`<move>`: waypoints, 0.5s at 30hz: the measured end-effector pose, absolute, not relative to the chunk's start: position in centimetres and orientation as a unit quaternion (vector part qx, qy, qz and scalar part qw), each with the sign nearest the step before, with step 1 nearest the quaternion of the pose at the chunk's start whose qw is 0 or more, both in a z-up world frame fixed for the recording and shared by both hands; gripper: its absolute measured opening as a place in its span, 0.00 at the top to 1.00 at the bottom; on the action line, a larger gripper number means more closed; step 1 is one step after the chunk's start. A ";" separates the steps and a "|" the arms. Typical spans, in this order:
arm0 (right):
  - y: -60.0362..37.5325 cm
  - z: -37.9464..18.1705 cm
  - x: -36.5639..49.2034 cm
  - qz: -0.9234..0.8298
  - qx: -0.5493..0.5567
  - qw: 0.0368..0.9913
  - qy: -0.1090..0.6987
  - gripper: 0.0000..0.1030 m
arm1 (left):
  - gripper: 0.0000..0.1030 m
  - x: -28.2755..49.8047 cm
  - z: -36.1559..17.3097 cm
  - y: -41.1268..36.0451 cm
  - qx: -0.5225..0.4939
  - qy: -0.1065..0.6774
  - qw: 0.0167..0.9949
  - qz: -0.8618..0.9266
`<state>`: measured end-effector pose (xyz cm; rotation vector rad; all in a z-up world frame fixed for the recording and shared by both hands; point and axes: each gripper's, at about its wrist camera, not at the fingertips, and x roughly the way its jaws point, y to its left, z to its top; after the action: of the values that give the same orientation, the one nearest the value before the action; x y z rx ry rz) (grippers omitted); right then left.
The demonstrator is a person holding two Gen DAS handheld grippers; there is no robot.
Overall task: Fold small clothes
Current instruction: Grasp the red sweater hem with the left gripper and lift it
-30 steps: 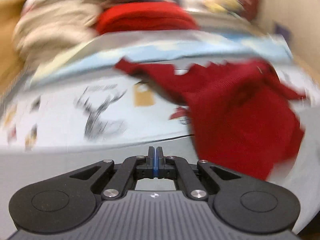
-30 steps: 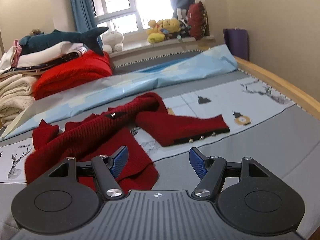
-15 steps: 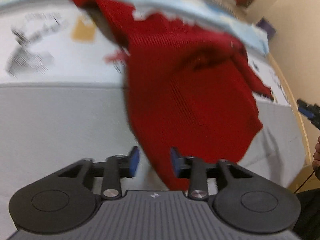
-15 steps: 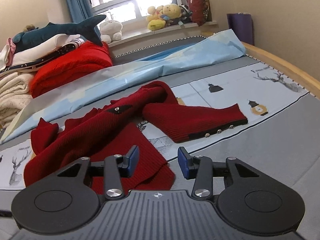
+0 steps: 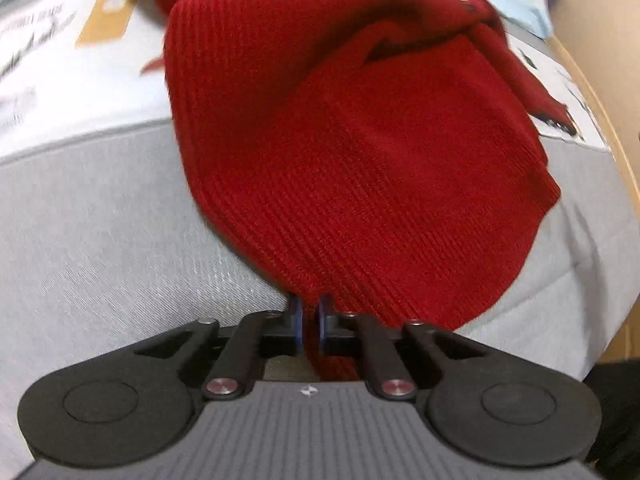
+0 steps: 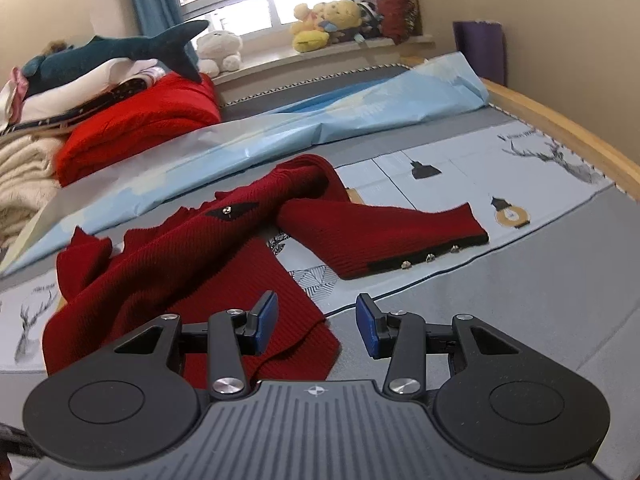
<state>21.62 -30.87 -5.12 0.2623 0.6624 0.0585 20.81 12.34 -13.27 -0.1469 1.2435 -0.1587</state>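
A small dark red knit cardigan (image 6: 224, 256) lies crumpled on the bed, one sleeve with a black studded cuff (image 6: 428, 260) stretched to the right. In the left wrist view the cardigan (image 5: 360, 140) fills the frame. My left gripper (image 5: 309, 320) is shut on its near hem corner, with red knit pinched between the blue pads. My right gripper (image 6: 316, 320) is open and empty, low over the cardigan's near right hem corner (image 6: 316, 344).
The bed has a grey sheet (image 6: 520, 320) with printed panels and a light blue cover (image 6: 320, 120) behind. A stack of folded clothes with a red sweater (image 6: 140, 128) and a plush shark (image 6: 112, 52) sits at the back left. A wooden bed rail (image 6: 560, 128) runs along the right.
My left gripper swung in to the cardigan's hem, opened, then closed on it. My right gripper moved closer to the near hem corner and narrowed, then widened a little.
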 end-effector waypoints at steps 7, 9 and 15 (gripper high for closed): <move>-30.6 -5.4 23.8 0.018 0.162 0.929 0.332 0.56 | 0.95 17.8 -9.9 14.9 0.058 0.550 0.832 -0.047; -30.2 -5.8 24.9 0.017 0.169 0.925 0.340 0.56 | 0.95 16.7 -9.8 16.2 0.099 0.546 0.832 -0.008; -28.2 -9.4 28.4 0.032 0.167 0.897 0.408 0.55 | 0.93 15.8 -9.8 20.4 -0.016 0.563 0.826 -0.026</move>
<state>28.43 -28.20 -9.45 0.3455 0.8459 0.0668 15.82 20.42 -9.75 -0.0335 1.1962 -0.0561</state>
